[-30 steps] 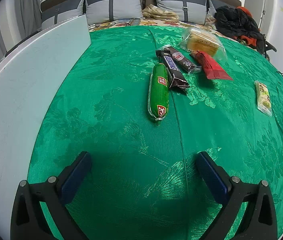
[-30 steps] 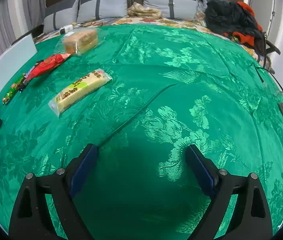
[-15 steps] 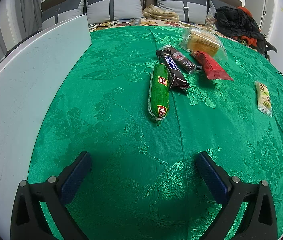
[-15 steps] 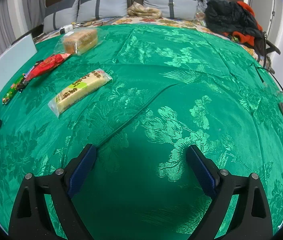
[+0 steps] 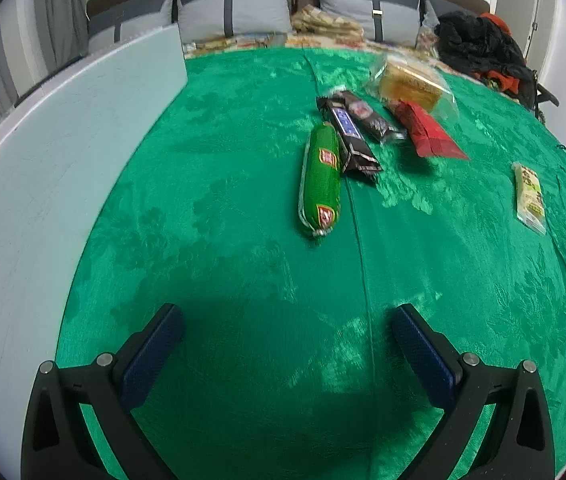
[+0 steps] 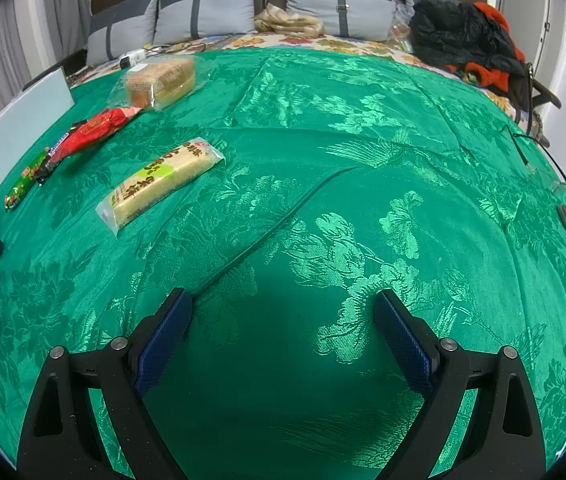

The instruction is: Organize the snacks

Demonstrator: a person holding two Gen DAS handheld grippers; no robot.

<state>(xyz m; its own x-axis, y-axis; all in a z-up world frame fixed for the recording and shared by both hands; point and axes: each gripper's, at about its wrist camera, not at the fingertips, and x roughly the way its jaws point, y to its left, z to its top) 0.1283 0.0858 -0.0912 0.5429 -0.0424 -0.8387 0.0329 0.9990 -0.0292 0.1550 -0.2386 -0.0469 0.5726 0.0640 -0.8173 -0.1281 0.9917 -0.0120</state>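
Left wrist view: we count five snacks in a loose row on the green cloth [image 5: 223, 208]: sausage [image 5: 320, 178], two chocolate bars [image 5: 350, 136], red packet [image 5: 427, 132], bagged cake [image 5: 409, 84]. A sixth, the wafer pack [image 5: 529, 194], lies well apart. The left gripper [image 5: 287, 334] has its jaws apart, empty.

Right wrist view: the wafer pack [image 6: 161, 182] is nearest the right gripper [image 6: 283, 314], whose jaws are apart and empty; we judge it still left to move.

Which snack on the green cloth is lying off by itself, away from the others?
The pale yellow cake bar in clear wrap lies alone; the green sausage, chocolate bars, red pack and bread cluster together.
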